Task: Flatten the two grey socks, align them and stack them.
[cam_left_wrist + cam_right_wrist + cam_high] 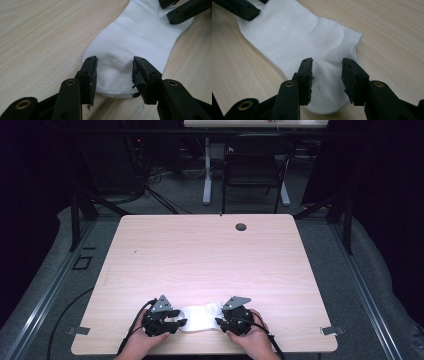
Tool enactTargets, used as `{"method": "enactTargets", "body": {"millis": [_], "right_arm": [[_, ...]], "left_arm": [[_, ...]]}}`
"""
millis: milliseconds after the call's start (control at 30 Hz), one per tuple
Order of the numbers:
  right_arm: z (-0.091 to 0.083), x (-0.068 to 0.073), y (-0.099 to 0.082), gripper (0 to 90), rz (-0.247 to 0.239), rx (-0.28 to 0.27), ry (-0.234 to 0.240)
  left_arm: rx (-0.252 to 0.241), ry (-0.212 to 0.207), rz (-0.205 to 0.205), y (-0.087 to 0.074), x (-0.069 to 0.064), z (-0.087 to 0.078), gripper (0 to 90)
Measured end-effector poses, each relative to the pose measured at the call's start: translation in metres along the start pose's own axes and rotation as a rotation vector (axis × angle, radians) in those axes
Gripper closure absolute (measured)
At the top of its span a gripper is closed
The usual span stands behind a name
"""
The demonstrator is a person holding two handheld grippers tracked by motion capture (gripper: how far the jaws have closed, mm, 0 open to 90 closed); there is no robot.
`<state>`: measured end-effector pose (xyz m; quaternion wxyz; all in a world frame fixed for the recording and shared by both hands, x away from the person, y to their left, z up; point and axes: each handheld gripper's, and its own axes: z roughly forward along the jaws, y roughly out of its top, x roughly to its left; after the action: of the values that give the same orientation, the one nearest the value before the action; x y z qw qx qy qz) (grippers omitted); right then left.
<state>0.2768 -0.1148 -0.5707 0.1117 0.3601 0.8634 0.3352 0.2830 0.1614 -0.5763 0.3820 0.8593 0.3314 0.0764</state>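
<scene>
High view has the wooden surface (200, 250) filling mid-frame, white sock (201, 317) flat at bottom center. My left claw (114, 72) and right claw (327, 75) both sit open, straddling opposite ends. I'd pinch both ends evenly before lifting, probably.

You're working at a light wooden table (210, 255) with rounded corners and a round dark cable grommet (241, 226) near its far edge. Small metal clips (78, 330) sit at its near left and right corners. Around it lies grey carpet (45, 270), with metal rails (367, 295) running along both sides. Beyond the table stands a black chair (252, 170), beside a white desk leg (207, 170) under a pale desktop (255, 123). Tangled cables (150, 175) lie on the floor at the back. The far room is dark; light falls mainly on your tabletop.
</scene>
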Motion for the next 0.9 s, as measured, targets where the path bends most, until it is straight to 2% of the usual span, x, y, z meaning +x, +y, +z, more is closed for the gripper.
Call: {"method": "enactTargets", "body": {"millis": [300,600,900], "right_arm": [[-0.001,0.001,-0.006,62.1,0.018,-0.024,-0.005],[0.005,-0.003,0.000,61.9,0.046,-0.033,-0.021],[0.012,-0.007,0.008,62.0,0.089,-0.046,-0.023]], "left_arm": [[-0.005,0.017,0.046,-0.001,0.000,0.002,54.3],[-0.025,0.054,0.036,0.005,0.010,0.008,54.4],[-0.047,0.074,-0.010,0.007,0.024,0.010,54.4]]}}
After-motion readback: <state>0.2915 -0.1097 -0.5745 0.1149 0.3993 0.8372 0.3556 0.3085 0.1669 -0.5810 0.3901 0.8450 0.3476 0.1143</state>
